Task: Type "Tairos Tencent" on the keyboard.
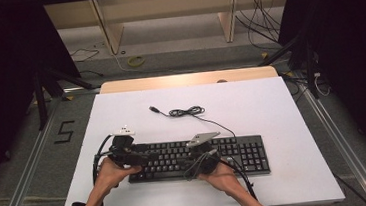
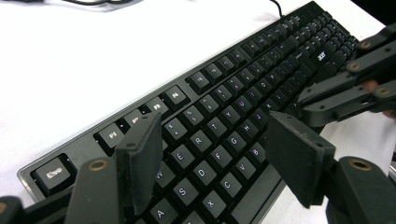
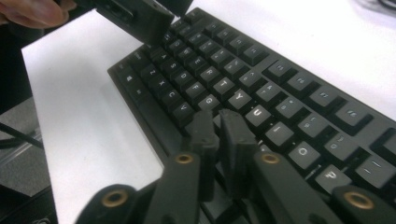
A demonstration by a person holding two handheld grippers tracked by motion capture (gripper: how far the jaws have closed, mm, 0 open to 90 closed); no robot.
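The keyboard (image 1: 198,158) lies along the table's (image 1: 271,105) near edge, its cable (image 1: 187,111) trailing back toward the middle. The left gripper (image 2: 212,158) hovers wide open and empty over the left-hand letters, likely to leave room, while the right gripper (image 3: 219,135), jaws pressed together, points at the keys as if to tap one; which key is hidden behind them

Looks like a lab set up for recording: white board (image 1: 273,125) on a table (image 1: 189,79), dark curtains (image 1: 345,28) on both sides, metal floor rails (image 1: 22,182), loose cables (image 1: 264,20), bare wooden shelving (image 1: 163,14) behind.
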